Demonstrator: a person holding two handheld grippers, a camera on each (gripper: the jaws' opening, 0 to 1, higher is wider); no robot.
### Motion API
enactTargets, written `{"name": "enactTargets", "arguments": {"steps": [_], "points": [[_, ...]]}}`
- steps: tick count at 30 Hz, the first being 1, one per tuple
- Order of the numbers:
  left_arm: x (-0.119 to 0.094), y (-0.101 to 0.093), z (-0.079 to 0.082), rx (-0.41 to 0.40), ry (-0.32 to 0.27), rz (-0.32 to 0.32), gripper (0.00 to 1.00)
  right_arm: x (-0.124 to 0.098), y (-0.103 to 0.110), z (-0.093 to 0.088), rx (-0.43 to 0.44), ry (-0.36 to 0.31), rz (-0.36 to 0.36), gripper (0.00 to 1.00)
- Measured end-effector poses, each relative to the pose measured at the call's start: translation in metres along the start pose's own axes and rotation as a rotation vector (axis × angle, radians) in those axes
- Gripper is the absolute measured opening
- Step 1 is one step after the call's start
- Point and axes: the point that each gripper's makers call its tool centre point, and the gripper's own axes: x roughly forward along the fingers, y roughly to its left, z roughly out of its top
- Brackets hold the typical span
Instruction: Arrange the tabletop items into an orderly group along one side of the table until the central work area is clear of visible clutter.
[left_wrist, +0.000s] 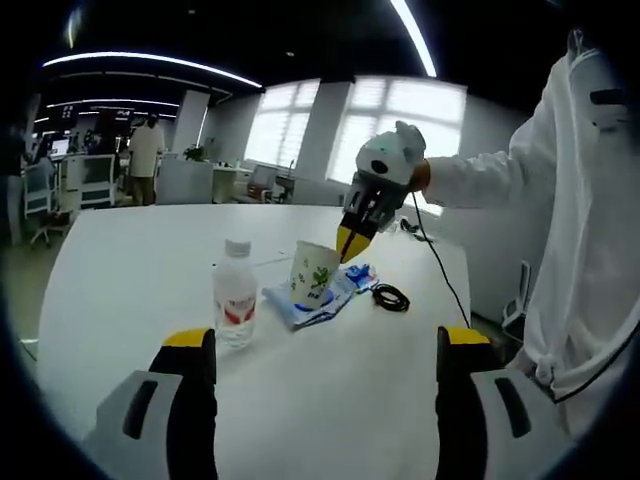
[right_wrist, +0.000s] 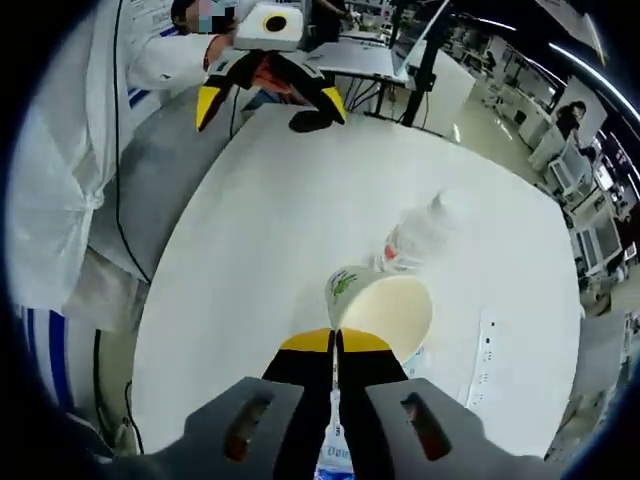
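Two yellow-tipped tongs work over a white desk (left_wrist: 130, 260). Seen nearest in the left gripper view, the left tongs (left_wrist: 325, 350) rise at six o'clock with their jaws spread wide and nothing between them. Just beyond them, toward eleven o'clock, a small clear water bottle (left_wrist: 235, 297) with a white cap and a red label stands upright. Beside it, toward one o'clock, an upright paper cup (left_wrist: 313, 274) with a green leaf print rests on a blue and white packet (left_wrist: 335, 295) lying flat. A coiled black cable (left_wrist: 390, 297) lies just past the packet.

Coming in from one o'clock, the right tongs (left_wrist: 350, 243) pinch the cup's rim; in the right gripper view their jaws (right_wrist: 335, 342) sit nearly together at six o'clock, closed on the near edge of the cup's open mouth, with the bottle just behind it at one o'clock.

The cup looks empty, so it is probably very light, thin-walled and easily crushed; a gentle grip at the stiffer rolled rim suits it. The bottle seems heavier and smooth, best taken around its body. A person's white sleeve (left_wrist: 480, 175) extends behind the right tongs.
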Motion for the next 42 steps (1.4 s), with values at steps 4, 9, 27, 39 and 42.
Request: {"name": "enactTargets", "arguments": {"steps": [4,9,27,39,42], "points": [[-0.001,0.003,-0.002,-0.008,-0.004,0.007,0.94,0.007,-0.009,-0.002,-0.070,0.051,-0.009,0.00],[-0.003,0.004,-0.003,-0.015,-0.008,0.013,0.93,0.016,-0.020,-0.004,-0.139,0.098,-0.015,0.00],[-0.010,0.012,-0.017,-0.061,-0.019,0.043,0.93,0.054,-0.043,-0.021,-0.371,0.246,-0.015,0.00],[-0.013,0.017,-0.024,-0.079,-0.018,0.055,0.92,0.077,-0.046,-0.026,-0.421,0.276,-0.009,0.00],[-0.014,0.018,-0.025,-0.084,-0.021,0.057,0.92,0.080,-0.045,-0.026,-0.419,0.276,-0.003,0.00]]}}
